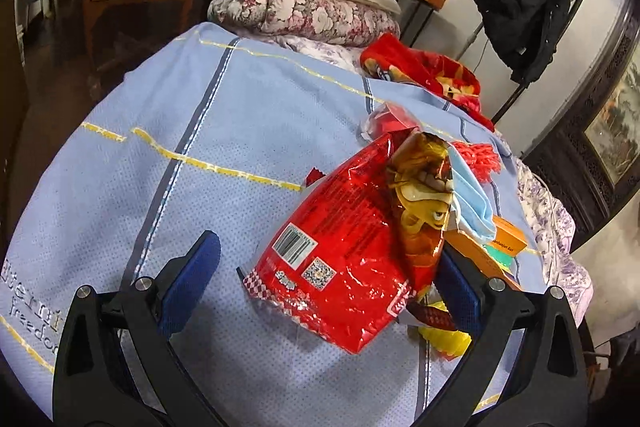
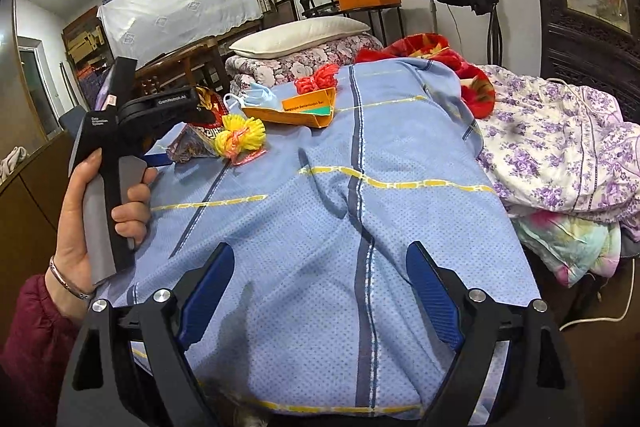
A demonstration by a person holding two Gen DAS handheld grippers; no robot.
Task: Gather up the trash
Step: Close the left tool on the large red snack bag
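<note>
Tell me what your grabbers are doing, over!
Left gripper open around red snack bag, not pinching. Right gripper open, empty, over blue bedcover. Nothing blocking.

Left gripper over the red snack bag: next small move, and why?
Probably close the left gripper on the red snack bag. It is open, the bag lies between its fingers, and its right finger is already beside the bag's edge. The right gripper is open over bare blue sheet.

"GenRobot.AI" on the left gripper (image 2: pixel 176 131), partial "freedo" lettering on the blue bedcover (image 1: pixel 100 187), barcode on the red snack bag (image 1: pixel 340 259)
</note>
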